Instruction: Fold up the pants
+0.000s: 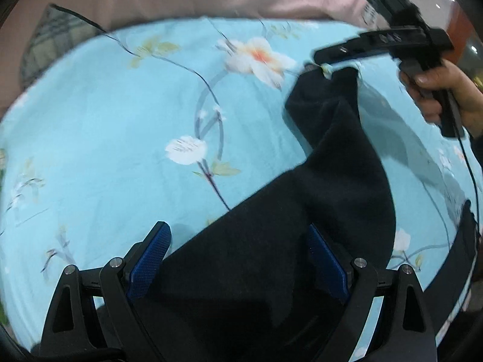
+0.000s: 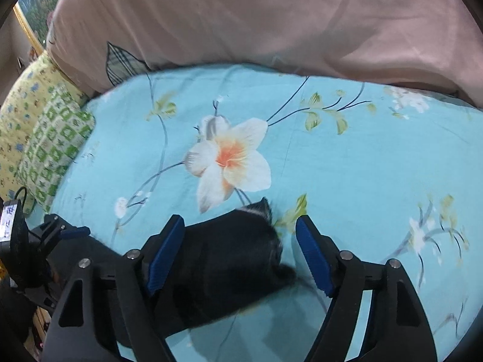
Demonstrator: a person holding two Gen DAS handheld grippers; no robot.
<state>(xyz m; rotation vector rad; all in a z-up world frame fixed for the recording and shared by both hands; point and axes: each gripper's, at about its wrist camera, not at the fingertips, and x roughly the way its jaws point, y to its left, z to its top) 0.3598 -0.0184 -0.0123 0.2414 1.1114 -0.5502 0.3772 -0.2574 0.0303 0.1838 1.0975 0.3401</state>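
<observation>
Dark navy pants (image 1: 332,187) hang blurred above a light blue flowered bedsheet (image 1: 105,126). My left gripper (image 1: 238,241) is open, and the cloth drapes between its blue pads (image 1: 151,259). In the left wrist view my right gripper (image 1: 320,63) is at the upper right, level with the top end of the pants near a white tag; whether it touches them I cannot tell. In the right wrist view my right gripper (image 2: 240,232) is open, with the blurred pants (image 2: 229,259) between its fingers. My left gripper (image 2: 60,229) shows at the left edge there.
A pink quilt (image 2: 256,21) is bunched along the back of the bed. Yellow and green patterned pillows (image 2: 45,144) lie at the far left. A cable (image 1: 471,175) hangs from the right gripper's handle.
</observation>
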